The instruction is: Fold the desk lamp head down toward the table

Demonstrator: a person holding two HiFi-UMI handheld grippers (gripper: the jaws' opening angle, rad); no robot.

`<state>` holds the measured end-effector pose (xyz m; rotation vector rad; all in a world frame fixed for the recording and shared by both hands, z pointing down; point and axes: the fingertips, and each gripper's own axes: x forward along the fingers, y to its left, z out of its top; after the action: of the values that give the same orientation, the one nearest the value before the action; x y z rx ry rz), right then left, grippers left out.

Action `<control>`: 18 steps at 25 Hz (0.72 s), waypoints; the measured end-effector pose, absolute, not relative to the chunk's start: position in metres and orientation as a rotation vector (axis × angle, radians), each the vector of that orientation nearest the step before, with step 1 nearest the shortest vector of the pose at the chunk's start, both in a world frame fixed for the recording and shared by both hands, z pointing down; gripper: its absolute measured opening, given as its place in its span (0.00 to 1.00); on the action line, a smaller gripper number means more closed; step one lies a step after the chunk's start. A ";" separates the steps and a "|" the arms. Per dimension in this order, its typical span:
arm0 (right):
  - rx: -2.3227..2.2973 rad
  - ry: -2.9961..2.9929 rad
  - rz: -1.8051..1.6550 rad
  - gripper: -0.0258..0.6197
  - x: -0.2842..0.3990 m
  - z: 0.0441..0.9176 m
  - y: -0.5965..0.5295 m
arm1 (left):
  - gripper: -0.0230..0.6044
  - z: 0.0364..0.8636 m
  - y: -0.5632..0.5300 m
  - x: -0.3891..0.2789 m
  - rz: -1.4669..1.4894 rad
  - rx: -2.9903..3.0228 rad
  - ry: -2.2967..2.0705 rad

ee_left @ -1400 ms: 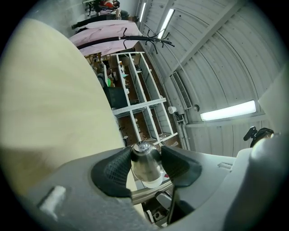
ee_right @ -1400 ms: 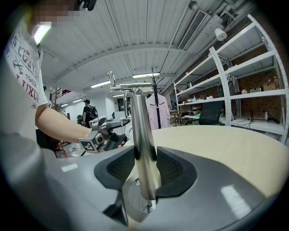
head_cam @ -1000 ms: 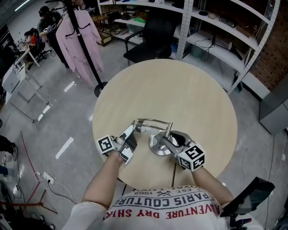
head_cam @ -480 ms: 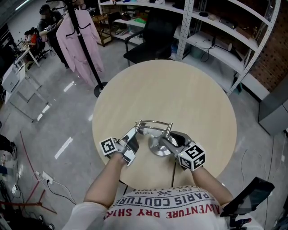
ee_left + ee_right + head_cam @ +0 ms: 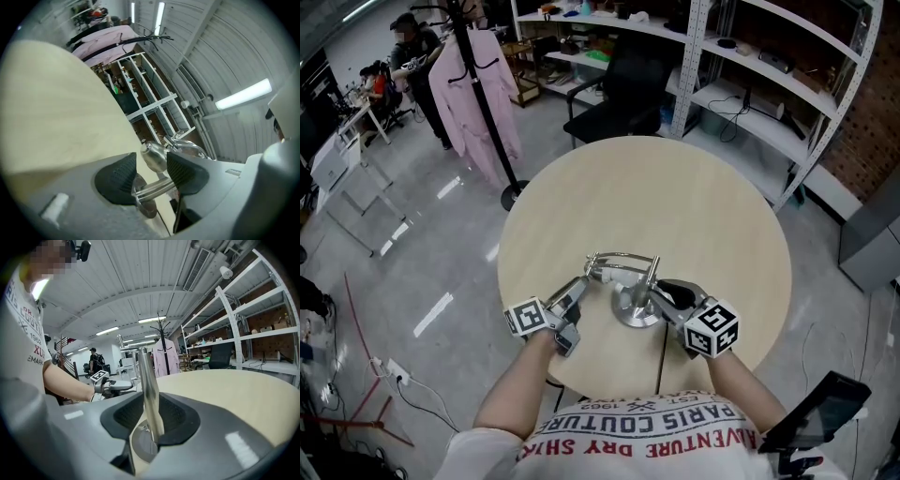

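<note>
We are working on a polished chrome desk lamp point(image 5: 623, 281) whose round, flat metal base point(image 5: 636, 311) is sitting on a round pale wooden table point(image 5: 675, 206). We are taking that base as our landmark. The slim upright post point(image 5: 147, 390) is rising straight out of it. A curved arm point(image 5: 623, 253) is arching leftward from the post's top. The small bell-shaped lamp head point(image 5: 153, 156) is hanging just left of the base, above the tabletop.

Our left gripper point(image 5: 152, 174) is reaching in from the left of the base. Its jaws are pinching the thin neck rod point(image 5: 154, 187) right behind the head, with the rod lying slantwise across both pads. Our right gripper point(image 5: 150, 420) is coming in from the right of the base. Its jaws have just been closing with the post between them. One pad is against the metal and a sliver of gap is showing at the other, so we are judging that grip not yet firm.

We are expecting the lamp to handle as a stiff, rigid thing that moves only at its joints. Its slick mirror finish is one that pads can slide on. The base is probably heavy enough to help, yet pressing the head down could tip it. So we are favouring the neck rod over the rounded bell, and bracing the post low, close to the base.
</note>
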<state>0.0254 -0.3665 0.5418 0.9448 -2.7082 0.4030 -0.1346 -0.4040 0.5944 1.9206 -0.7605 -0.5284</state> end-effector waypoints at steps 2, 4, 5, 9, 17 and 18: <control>0.951 -2.703 0.392 0.16 0.030 0.539 -0.363 | 0.35 0.596 -0.396 -0.134 -0.419 1.985 -0.819; 0.923 -2.688 0.373 0.04 0.031 0.536 -0.353 | 0.11 0.598 -0.384 -0.137 -0.259 2.043 -0.917; 0.896 -2.685 0.357 0.04 0.030 0.533 -0.345 | 0.04 0.597 -0.376 -0.139 -0.168 2.086 -0.965; 0.841 -2.692 0.377 0.04 0.028 0.512 -0.317 | 0.04 0.566 -0.344 -0.125 0.058 2.252 -0.996; 0.747 -2.760 0.444 0.04 0.024 0.465 -0.267 | 0.04 0.477 -0.278 -0.061 0.247 2.539 -0.915; 0.727 -2.771 0.423 0.04 0.022 0.459 -0.261 | 0.04 0.465 -0.271 -0.054 0.242 2.567 -0.894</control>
<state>0.0218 -0.2609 0.4587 0.7269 -2.7709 0.4228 -0.0541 -0.2710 0.4654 2.5667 -0.8942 0.2418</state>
